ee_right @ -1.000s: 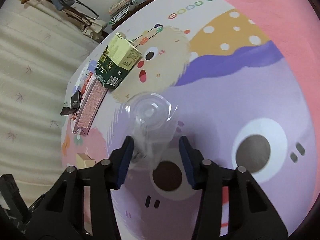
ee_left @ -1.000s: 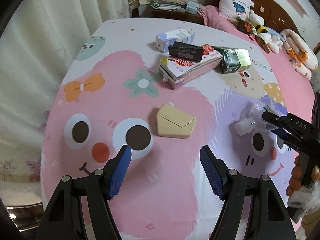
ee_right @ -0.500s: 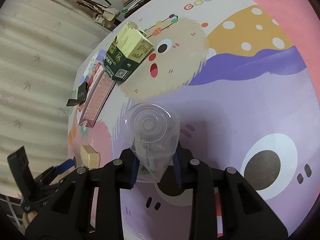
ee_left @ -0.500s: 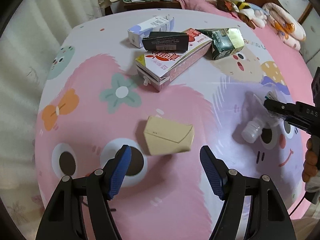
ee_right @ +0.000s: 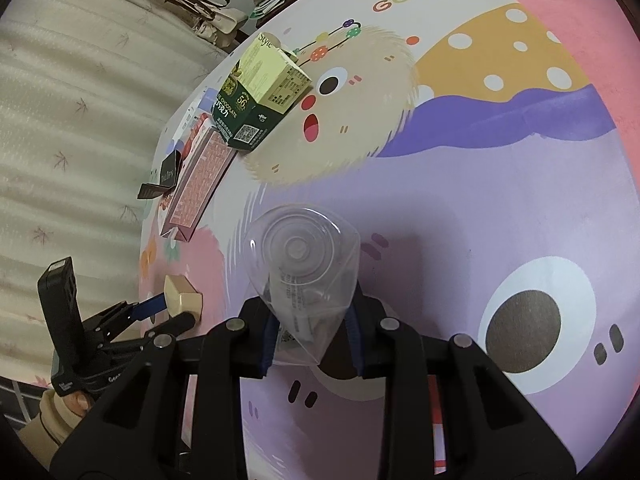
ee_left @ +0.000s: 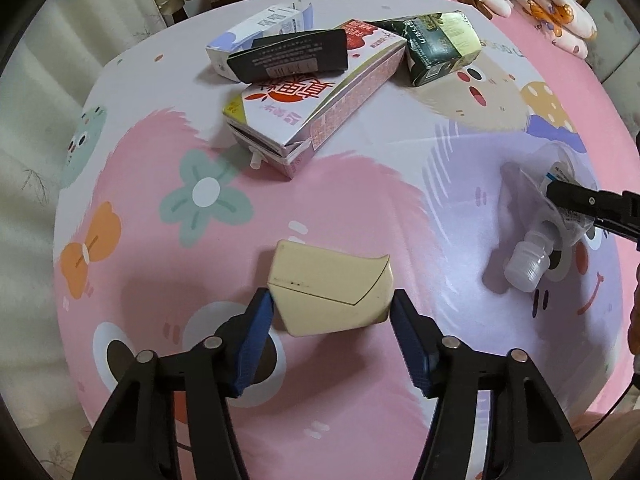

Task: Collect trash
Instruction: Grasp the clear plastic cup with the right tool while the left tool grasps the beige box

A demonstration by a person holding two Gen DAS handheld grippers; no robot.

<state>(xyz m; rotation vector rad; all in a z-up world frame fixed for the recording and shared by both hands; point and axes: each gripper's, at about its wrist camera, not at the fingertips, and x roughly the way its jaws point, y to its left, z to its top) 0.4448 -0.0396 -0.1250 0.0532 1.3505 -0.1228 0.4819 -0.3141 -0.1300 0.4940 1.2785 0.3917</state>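
Two pieces of trash matter here: the beige box [ee_left: 332, 294] lies on the bedsheet [ee_left: 360, 208], crosswise between the spread left gripper [ee_left: 331, 322] fingers. The right gripper [ee_right: 312, 334] is clenched on the clear plastic bottle [ee_right: 304, 276], well off to the right.

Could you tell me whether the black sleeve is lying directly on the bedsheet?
No, the black sleeve rests on top of the pink carton, not on the sheet.

Crushed clear bottle [ee_right: 308, 280] pinched in right claw [ee_right: 312, 336]; beige box [ee_left: 332, 296] between left claw's [ee_left: 332, 320] fingers.
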